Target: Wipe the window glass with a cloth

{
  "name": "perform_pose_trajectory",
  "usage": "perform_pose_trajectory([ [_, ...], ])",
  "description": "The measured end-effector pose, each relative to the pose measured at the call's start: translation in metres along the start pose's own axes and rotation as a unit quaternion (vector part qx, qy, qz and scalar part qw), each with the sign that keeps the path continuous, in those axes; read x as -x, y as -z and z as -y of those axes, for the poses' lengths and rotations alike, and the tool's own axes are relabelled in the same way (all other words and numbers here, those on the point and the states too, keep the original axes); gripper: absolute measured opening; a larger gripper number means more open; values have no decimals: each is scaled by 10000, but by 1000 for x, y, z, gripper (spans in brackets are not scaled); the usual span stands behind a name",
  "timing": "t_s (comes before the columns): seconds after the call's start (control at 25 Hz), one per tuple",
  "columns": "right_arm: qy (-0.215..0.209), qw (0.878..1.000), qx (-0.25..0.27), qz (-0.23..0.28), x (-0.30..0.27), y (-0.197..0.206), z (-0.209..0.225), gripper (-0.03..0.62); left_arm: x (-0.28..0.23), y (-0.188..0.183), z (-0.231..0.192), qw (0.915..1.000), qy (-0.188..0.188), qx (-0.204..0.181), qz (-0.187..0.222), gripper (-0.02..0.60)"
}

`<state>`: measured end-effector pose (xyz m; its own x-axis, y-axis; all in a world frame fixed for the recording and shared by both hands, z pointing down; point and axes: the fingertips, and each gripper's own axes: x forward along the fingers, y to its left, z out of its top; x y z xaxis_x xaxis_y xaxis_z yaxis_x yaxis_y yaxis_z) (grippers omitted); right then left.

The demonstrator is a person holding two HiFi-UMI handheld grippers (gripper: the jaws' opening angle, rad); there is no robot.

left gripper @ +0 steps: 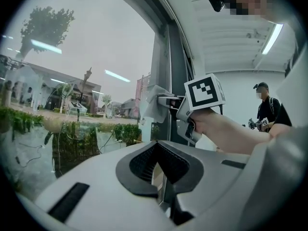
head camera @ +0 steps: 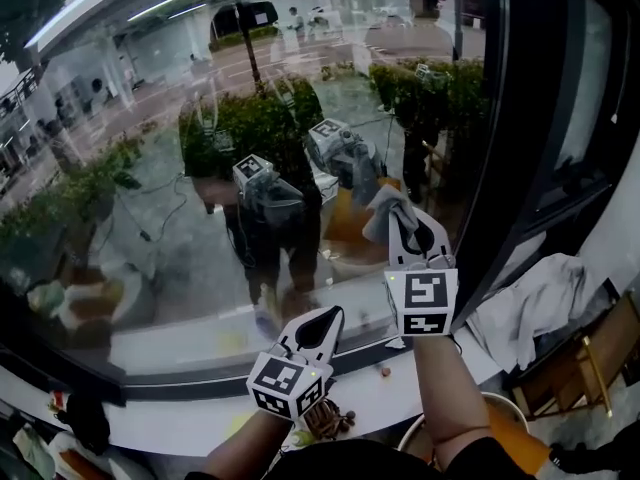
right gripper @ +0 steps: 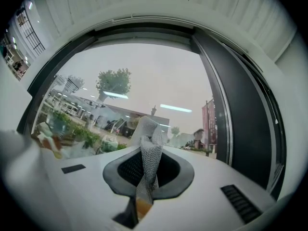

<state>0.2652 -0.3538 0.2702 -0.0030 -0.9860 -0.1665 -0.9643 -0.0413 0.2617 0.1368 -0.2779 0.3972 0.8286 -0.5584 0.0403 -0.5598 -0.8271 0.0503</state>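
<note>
So that its loose end faces the window glass (head camera: pixel 150 168) near its right edge, my right claw (head camera: pixel 405 220) pinches the mesh cloth (head camera: pixel 383 208); my left claw (head camera: pixel 322 326), pressed together and empty, hangs lower, out of the way.

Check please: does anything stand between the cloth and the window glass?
Nothing visible does. The cloth, clamped in the right tool, is up at the window glass; the left tool sits lower, out of the way.
</note>
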Motion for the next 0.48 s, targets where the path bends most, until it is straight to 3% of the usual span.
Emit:
perform_pose_trajectory([
  [0.28,20,10000,22,88,-16,-12,-7,41,20,0,-16,9997,-230,45,45,8],
  [0.48,-113,9998,7,146,-33,-15,-15,41,31,8,-26,9984,-537,122,-144,8],
])
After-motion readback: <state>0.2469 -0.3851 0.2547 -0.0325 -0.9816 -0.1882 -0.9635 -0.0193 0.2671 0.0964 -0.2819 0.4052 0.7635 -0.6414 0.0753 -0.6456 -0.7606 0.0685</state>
